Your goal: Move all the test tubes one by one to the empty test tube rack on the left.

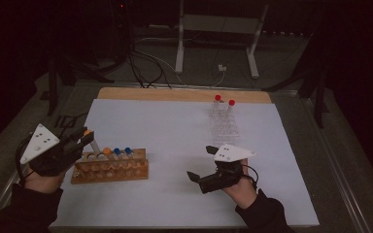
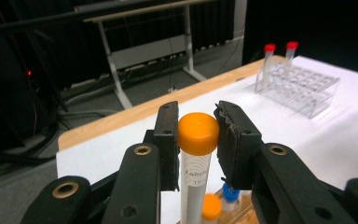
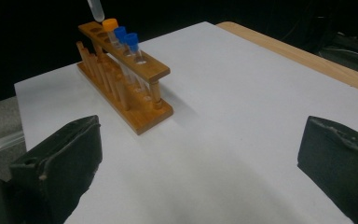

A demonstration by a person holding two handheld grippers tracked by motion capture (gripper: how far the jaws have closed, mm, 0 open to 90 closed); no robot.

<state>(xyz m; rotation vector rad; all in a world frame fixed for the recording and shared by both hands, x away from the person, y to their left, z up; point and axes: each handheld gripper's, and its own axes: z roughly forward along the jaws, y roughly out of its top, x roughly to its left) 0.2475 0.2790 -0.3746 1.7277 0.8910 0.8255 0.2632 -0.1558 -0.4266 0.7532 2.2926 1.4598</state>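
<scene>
Above the wooden rack's (image 1: 110,166) left end, our left gripper (image 1: 83,134) clenched an orange-capped tube (image 2: 196,158) by its cap, tilted, tip just over the holes. Our right gripper (image 1: 201,162) rested released, well apart.

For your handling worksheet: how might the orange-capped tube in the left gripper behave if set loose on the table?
The tube looks round and smooth, so it would probably roll. Tall and narrow, it would likely tip if stood upright. Its clear wall looks stiff.
</scene>
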